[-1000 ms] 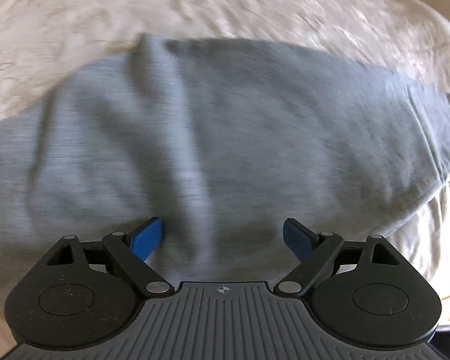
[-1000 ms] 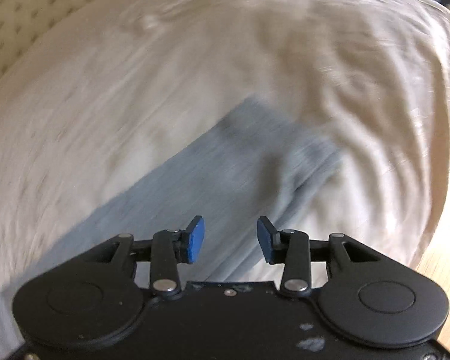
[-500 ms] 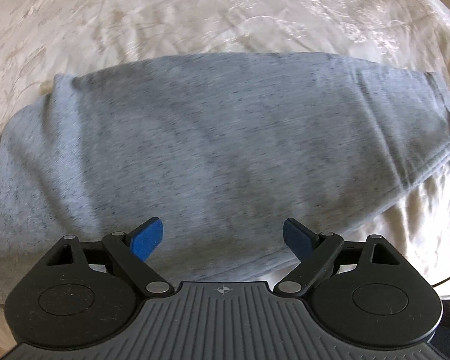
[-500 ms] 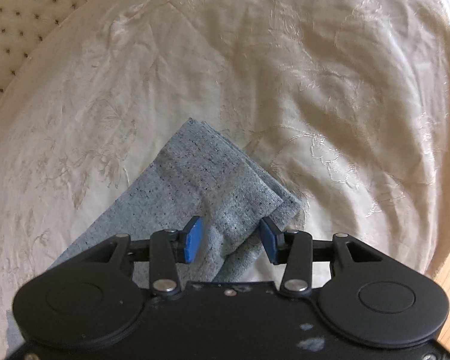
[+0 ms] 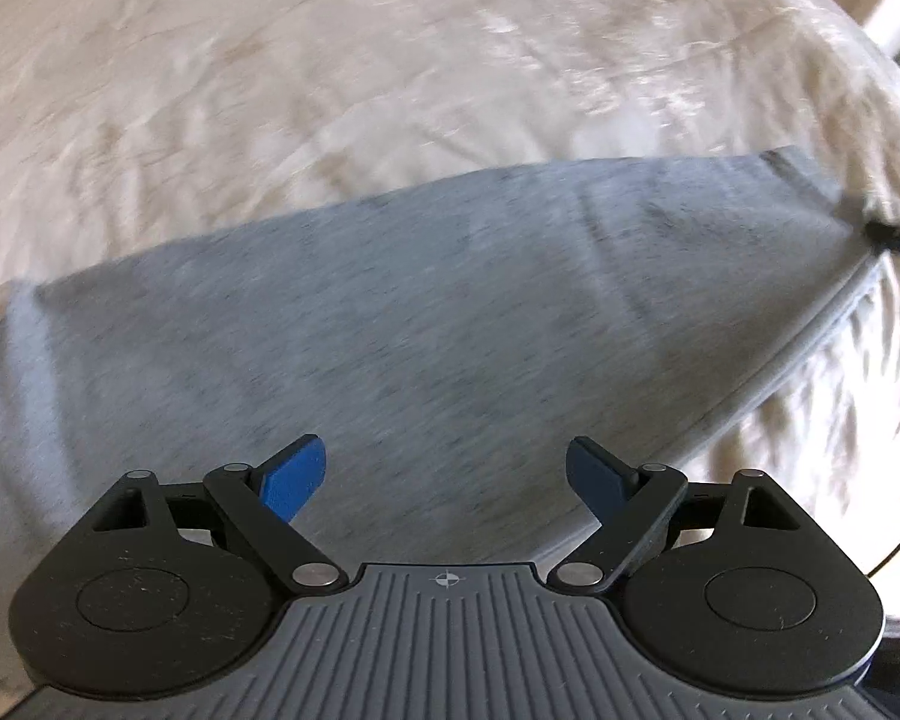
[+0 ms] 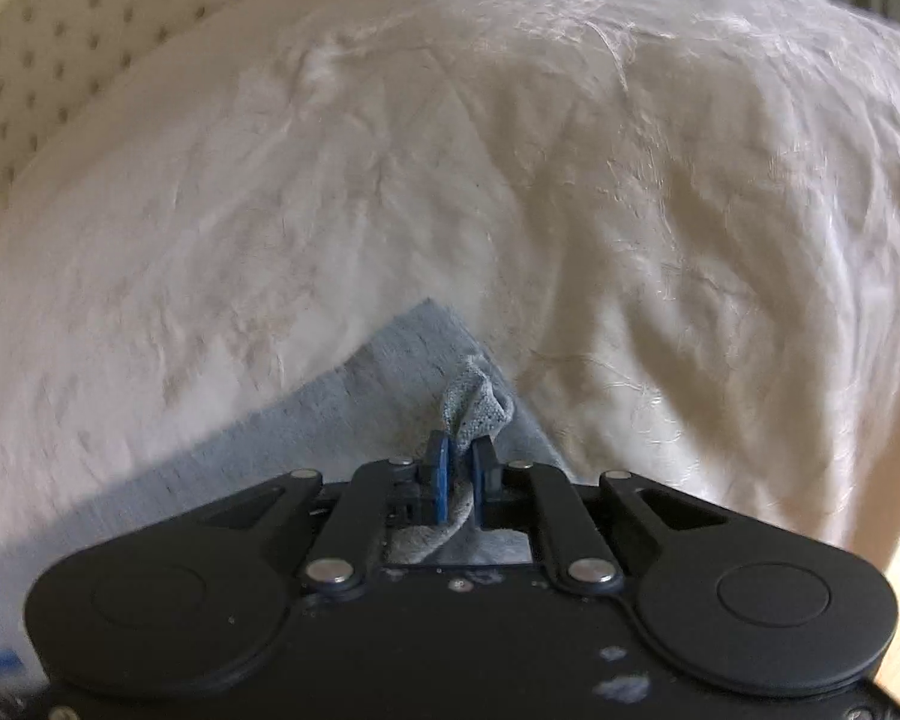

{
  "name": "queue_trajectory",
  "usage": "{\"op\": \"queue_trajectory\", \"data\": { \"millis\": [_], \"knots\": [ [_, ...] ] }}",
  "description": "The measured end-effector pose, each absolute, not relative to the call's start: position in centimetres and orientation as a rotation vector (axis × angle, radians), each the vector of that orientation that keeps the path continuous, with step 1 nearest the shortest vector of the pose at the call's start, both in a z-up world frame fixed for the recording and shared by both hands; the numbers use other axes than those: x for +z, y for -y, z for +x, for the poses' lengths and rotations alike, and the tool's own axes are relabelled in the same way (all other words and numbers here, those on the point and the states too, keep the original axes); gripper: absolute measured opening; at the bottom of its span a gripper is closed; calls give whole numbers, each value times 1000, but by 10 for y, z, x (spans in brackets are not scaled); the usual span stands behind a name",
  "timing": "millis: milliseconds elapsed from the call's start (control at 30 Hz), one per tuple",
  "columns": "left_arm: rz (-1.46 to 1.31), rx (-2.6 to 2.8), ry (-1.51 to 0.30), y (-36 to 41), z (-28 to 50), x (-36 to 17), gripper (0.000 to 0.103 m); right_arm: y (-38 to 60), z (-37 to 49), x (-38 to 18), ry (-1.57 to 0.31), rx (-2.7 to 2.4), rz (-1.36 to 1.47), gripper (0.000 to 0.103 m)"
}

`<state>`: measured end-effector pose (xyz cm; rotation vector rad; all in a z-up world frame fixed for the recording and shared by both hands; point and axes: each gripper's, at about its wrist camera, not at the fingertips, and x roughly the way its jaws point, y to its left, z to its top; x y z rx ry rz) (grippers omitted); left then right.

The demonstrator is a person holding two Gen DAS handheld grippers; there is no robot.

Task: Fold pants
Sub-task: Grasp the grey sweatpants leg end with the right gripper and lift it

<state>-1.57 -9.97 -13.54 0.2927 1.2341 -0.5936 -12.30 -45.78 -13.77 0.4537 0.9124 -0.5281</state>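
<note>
Heather-grey pants (image 5: 426, 312) lie on a cream embroidered bedspread (image 5: 330, 60); claw pads (image 5: 294, 483) are blue.

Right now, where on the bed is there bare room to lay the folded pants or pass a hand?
Bare cream bedspread runs beyond the grey knit pants' far edge, up to the tufted headboard. More lies right of the cuff pinched in the right tongs. Under the open left tongs, it is all pants.
</note>
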Motion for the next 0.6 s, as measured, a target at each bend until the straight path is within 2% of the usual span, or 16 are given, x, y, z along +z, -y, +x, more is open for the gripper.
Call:
{"op": "queue_trajectory", "data": {
  "millis": [133, 200, 233, 267, 333, 600],
  "knots": [
    [310, -644, -1242, 124, -15, -147, 88, 467, -126, -160, -995, -537, 471, 9],
    [312, -670, -1253, 130, -19, -154, 88, 470, -130, -153, -976, -520, 500, 15],
    [317, -680, -1271, 132, -20, -159, 88, 472, -132, -147, -954, -515, 500, 28],
    [331, -689, -1305, 134, -22, -167, 88, 473, -135, -140, -929, -512, 488, 52],
    [383, -699, -1359, 136, -27, -184, 88, 478, -136, -131, -880, -483, 449, 71],
    [386, -715, -1371, 133, -32, -188, 90, 519, -94, -160, -1035, -312, 457, 71]
  ]
}}
